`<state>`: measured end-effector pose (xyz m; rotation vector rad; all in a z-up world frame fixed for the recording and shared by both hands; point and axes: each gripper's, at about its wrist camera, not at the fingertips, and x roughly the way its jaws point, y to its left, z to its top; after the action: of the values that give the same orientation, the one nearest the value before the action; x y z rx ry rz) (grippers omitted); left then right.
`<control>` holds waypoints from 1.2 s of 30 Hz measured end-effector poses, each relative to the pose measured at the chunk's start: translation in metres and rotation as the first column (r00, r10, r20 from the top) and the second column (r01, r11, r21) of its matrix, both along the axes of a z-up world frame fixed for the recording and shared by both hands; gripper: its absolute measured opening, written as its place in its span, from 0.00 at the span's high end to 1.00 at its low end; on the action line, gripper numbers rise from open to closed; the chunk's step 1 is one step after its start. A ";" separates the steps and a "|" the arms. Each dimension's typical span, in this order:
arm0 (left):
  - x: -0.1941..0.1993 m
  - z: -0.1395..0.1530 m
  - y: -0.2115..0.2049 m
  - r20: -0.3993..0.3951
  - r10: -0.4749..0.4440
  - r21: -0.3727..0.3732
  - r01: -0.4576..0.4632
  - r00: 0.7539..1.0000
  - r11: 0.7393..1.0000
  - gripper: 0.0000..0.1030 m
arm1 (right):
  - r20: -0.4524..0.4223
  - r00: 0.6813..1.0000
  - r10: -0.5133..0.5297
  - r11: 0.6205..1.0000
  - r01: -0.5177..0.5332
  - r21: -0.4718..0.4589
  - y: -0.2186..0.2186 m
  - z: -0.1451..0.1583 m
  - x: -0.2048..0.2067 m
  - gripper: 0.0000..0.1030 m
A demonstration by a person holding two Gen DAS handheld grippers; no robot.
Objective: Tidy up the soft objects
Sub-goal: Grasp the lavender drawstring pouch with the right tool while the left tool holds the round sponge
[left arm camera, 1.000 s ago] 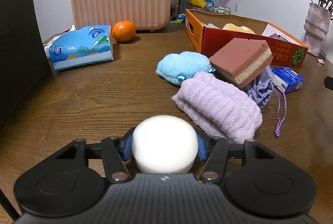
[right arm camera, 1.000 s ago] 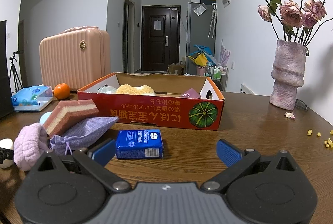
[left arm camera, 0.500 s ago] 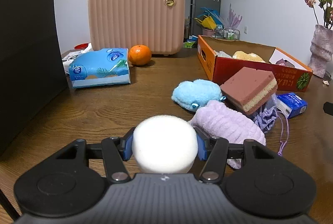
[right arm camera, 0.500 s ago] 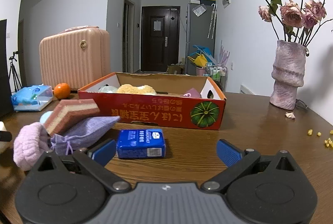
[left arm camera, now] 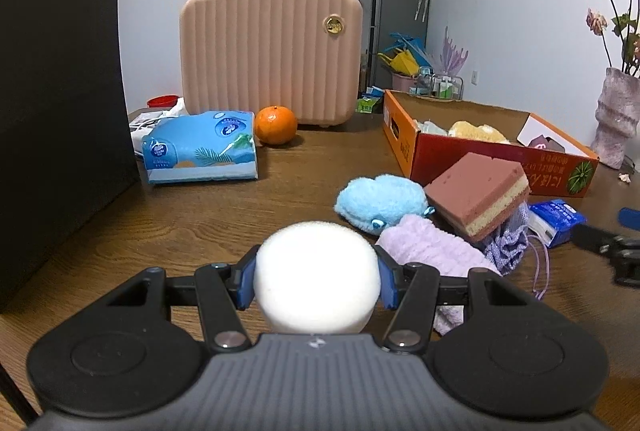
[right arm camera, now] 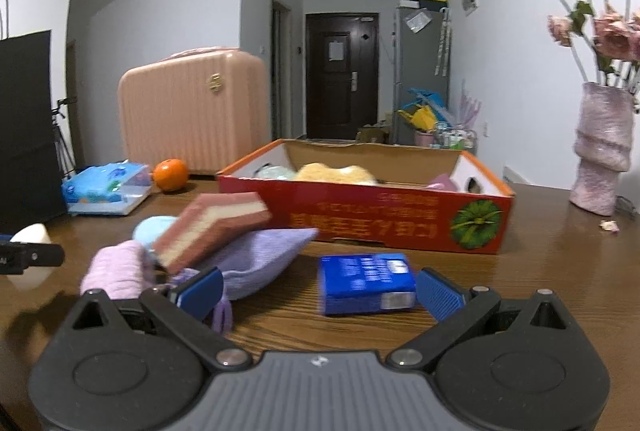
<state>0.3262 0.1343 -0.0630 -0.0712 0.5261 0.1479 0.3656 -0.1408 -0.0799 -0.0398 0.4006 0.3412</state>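
Table [left arm camera: 240, 215]: dark wood, visible grain, low sheen. Ball [left arm camera: 316, 277]: white foam, matt, finely pored. Suitcase [left arm camera: 272, 51]: pink hard plastic, ribbed, satin, with a gold metal badge. Box [right arm camera: 400, 219]: red printed cardboard, plain brown inside. Tissue pack [left arm camera: 200, 147]: glossy plastic film. Towel roll [left arm camera: 432, 249]: lilac fleecy cloth. Blue plush [left arm camera: 380, 201]: fuzzy. Layered sponge [left arm camera: 478, 191]: porous, matt. Vase [right arm camera: 600, 151]: rough, mottled pink.

I see my left gripper [left arm camera: 317, 281] and right gripper [right arm camera: 318, 289]: dark grey ribbed housings, black linkage arms with silver screws, round black discs each side, blue ridged finger pads [right arm camera: 439, 293].
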 end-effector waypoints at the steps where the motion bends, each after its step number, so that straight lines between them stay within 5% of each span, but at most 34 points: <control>1: 0.000 0.000 0.000 0.002 0.000 -0.002 0.000 1.000 1.000 0.45 | -0.004 1.000 0.010 1.000 -0.010 0.003 0.006 0.000 0.001 0.00; 15: -0.004 0.004 0.004 0.017 -0.006 -0.025 0.007 1.000 1.000 0.44 | -0.091 0.996 0.014 1.000 -0.015 -0.014 0.055 -0.008 0.030 0.07; 24: -0.006 0.005 0.004 0.025 -0.012 -0.031 0.013 1.000 0.999 0.44 | -0.161 0.986 0.046 0.998 -0.053 -0.040 0.073 -0.017 0.041 0.33; 28: -0.006 0.005 0.004 0.024 -0.012 -0.032 0.012 1.000 0.999 0.44 | -0.215 0.974 0.068 0.997 -0.073 -0.016 0.072 -0.022 0.046 0.71; 36: -0.006 0.006 0.006 0.027 -0.008 -0.039 0.010 1.000 0.999 0.44 | -0.164 0.983 0.077 0.997 -0.079 -0.004 0.067 -0.017 0.034 0.80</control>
<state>0.3202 0.1401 -0.0575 -0.1086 0.5020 0.1277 0.3999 -0.0735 -0.0974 -0.0381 0.5650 0.4216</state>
